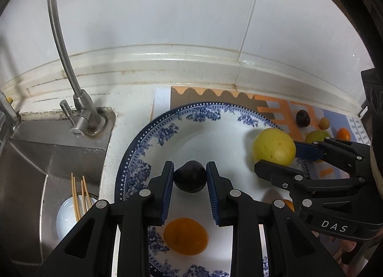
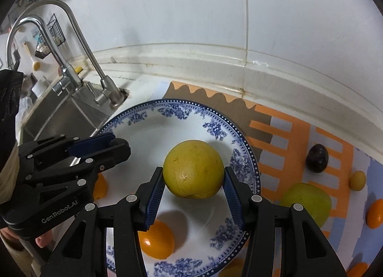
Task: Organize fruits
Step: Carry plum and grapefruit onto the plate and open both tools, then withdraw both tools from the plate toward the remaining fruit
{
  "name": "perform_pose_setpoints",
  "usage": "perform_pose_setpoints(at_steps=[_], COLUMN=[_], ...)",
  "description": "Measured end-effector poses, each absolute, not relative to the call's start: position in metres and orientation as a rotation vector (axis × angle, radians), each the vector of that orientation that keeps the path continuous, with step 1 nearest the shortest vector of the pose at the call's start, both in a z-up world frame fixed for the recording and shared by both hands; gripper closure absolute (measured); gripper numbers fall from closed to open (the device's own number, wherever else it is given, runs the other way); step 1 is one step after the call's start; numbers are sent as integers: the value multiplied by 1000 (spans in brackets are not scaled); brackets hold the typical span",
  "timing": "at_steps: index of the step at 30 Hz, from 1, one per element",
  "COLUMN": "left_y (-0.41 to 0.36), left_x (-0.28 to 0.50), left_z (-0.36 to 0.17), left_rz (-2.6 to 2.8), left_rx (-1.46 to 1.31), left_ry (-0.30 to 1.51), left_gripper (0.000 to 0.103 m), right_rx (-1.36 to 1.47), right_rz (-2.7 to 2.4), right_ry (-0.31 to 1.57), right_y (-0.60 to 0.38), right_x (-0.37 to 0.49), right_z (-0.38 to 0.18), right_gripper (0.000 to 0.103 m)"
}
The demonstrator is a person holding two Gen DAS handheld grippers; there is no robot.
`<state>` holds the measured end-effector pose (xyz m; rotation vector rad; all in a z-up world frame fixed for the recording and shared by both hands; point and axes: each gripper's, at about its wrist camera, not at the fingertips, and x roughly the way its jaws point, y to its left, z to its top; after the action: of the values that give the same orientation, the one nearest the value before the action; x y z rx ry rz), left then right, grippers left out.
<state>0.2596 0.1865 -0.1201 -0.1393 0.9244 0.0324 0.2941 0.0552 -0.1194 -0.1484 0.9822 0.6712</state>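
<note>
- We read "DAS" in white on the black body of the right gripper (image 1: 296, 154) in the left wrist view, and "GenRobot.AI" on the left gripper (image 2: 115, 142) in the right wrist view.
- Our left gripper (image 1: 189, 176) is clamped on a small, dark purple, round fruit (image 1: 190, 176), its blue ribbed pads pressing both sides, above the centre of the white porcelain plate with blue floral rim (image 1: 148, 138).
- Our right gripper (image 2: 194, 178) grips a large yellow-green round citrus (image 2: 193, 172) with speckled skin, over the plate (image 2: 143, 118) towards its 3 o'clock edge.
- An orange oval fruit (image 1: 185, 236) lies on the plate at 6 o'clock, partly hidden by the left gripper's fingers.
- A second orange fruit (image 2: 100, 187) is mostly hidden behind the left gripper; we cannot tell its shape.
- On the orange-and-lilac patterned mat (image 2: 299, 138) at 3 o'clock of the plate lie another dark purple fruit (image 2: 317, 158), a small yellow round fruit (image 2: 357, 180), a green fruit (image 2: 308, 200) and an orange oval fruit (image 2: 375, 213) near the frame edge.
- More orange fruit at the lower edge of the right wrist view is cut off.
- At 9 o'clock a steel sink (image 1: 36, 157) holds a white bowl (image 1: 64, 217) with bamboo chopsticks (image 1: 76, 195).
</note>
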Motion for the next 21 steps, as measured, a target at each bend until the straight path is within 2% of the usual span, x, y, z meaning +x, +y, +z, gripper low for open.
perform_pose_setpoints(at_steps=[5, 7, 9, 13, 21], left_y=[187, 187, 186, 179, 152], left_x=[260, 259, 255, 244, 206], left_z=[-122, -120, -114, -97, -56], left_rz=[46, 52, 65, 78, 66], left_rx=[-133, -130, -121, -91, -55], left_ry=[938, 933, 915, 872, 757], left_gripper=[74, 71, 62, 59, 45], right_rx=[-151, -154, -159, -140, -90], right_rz=[673, 669, 664, 650, 612], right_ry=[982, 972, 949, 902, 792], right_y=[54, 53, 52, 42, 6], right_x=[294, 293, 291, 284, 255], right_z=[-120, -118, -113, -97, -58], right_gripper=[53, 52, 48, 46, 46])
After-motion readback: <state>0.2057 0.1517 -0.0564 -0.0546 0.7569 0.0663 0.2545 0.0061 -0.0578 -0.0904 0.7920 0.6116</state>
